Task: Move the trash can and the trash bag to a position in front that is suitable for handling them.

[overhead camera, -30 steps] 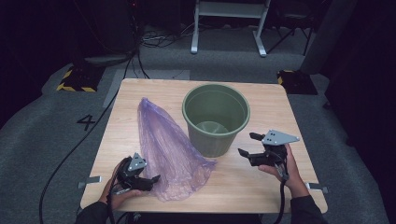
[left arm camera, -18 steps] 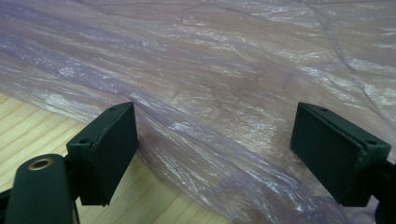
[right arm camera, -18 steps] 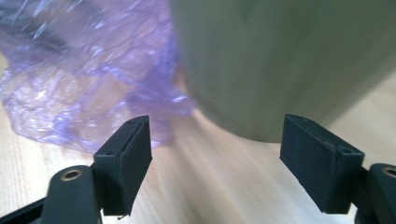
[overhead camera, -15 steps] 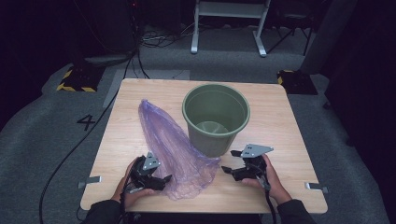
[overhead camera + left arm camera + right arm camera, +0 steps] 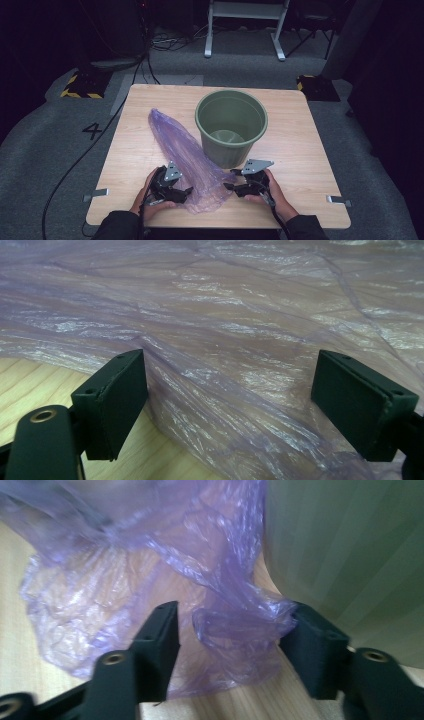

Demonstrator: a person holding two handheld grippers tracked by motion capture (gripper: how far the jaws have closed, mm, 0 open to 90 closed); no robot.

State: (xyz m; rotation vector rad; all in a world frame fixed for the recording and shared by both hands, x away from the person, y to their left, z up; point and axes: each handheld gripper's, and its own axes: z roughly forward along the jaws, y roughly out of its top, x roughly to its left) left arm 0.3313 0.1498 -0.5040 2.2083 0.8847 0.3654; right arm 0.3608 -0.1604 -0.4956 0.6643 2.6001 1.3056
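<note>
Both grippers flank the purple plastic bag [image 5: 192, 165]: left gripper [image 5: 186, 191] spread, right gripper [image 5: 229, 186] closing, not yet pinching.

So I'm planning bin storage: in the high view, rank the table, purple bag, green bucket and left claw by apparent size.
1. table
2. purple bag and green bucket: too alike in area to rank
3. left claw, smallest

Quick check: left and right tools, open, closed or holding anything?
Left tool: open, jaws wide apart over the purple bag, not gripping.
Right tool: open, jaws have just been closing around a fold of the bag, not yet pinched.
</note>
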